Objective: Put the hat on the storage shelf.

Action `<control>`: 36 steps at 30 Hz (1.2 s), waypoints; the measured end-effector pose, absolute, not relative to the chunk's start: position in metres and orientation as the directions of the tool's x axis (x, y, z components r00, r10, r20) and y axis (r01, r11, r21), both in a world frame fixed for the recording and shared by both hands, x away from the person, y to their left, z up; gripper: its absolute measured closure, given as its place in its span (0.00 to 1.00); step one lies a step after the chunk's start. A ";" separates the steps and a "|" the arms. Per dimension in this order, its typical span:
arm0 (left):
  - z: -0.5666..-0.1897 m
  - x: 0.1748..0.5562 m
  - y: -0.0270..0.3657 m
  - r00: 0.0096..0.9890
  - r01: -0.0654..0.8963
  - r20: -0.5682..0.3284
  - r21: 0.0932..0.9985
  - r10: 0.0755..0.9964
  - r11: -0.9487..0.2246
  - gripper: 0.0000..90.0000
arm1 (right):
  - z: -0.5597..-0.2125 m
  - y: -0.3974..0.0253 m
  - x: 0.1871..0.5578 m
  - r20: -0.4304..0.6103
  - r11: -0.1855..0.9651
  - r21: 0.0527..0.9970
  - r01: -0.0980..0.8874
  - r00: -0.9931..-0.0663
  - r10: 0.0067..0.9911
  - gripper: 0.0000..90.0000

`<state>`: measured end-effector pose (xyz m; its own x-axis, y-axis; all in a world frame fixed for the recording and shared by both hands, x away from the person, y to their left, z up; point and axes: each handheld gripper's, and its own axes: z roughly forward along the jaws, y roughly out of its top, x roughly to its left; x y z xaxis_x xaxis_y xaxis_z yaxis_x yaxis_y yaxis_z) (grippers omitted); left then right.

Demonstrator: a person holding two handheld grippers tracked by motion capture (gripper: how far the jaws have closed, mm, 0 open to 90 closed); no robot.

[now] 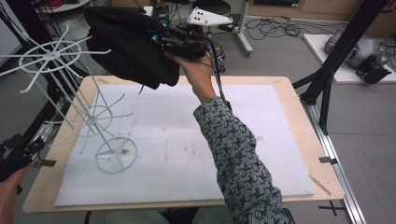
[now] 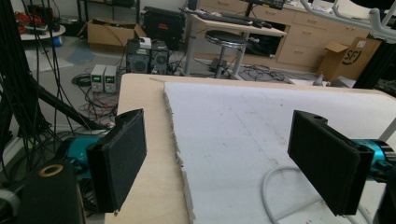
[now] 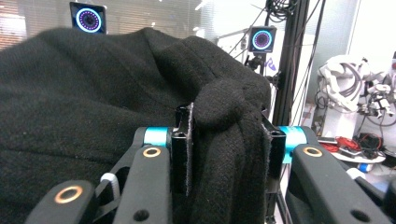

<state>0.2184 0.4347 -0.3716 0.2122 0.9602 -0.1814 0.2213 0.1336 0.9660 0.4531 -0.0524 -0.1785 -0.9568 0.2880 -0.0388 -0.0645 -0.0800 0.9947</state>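
High view: the right gripper [image 1: 161, 44], upper centre, clamps a black knit garment [image 1: 126, 44] that hides its jaws; the left gripper [image 1: 18, 156], cropped lower left, gapes wide.

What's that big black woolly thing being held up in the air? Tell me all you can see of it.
The black knitted fabric item, perhaps a hat or garment, looks soft and woolly. It hangs bunched and drooping, raised above the table's far edge, close to the white wire rack's top ring. The right gripper is clamped on a thick fold of it; its full shape can't be told.
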 end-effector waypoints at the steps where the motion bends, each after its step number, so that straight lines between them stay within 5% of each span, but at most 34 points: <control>1: -0.372 0.219 0.435 0.213 0.221 -0.182 0.966 0.960 0.134 0.22 | -0.180 -0.051 0.453 -0.041 -0.076 0.995 -0.065 -0.957 0.286 0.72; 36: -0.371 0.219 0.435 0.212 0.217 -0.182 0.967 0.960 0.135 0.22 | -0.203 -0.043 0.453 -0.042 0.017 0.999 -0.039 -0.936 0.350 0.57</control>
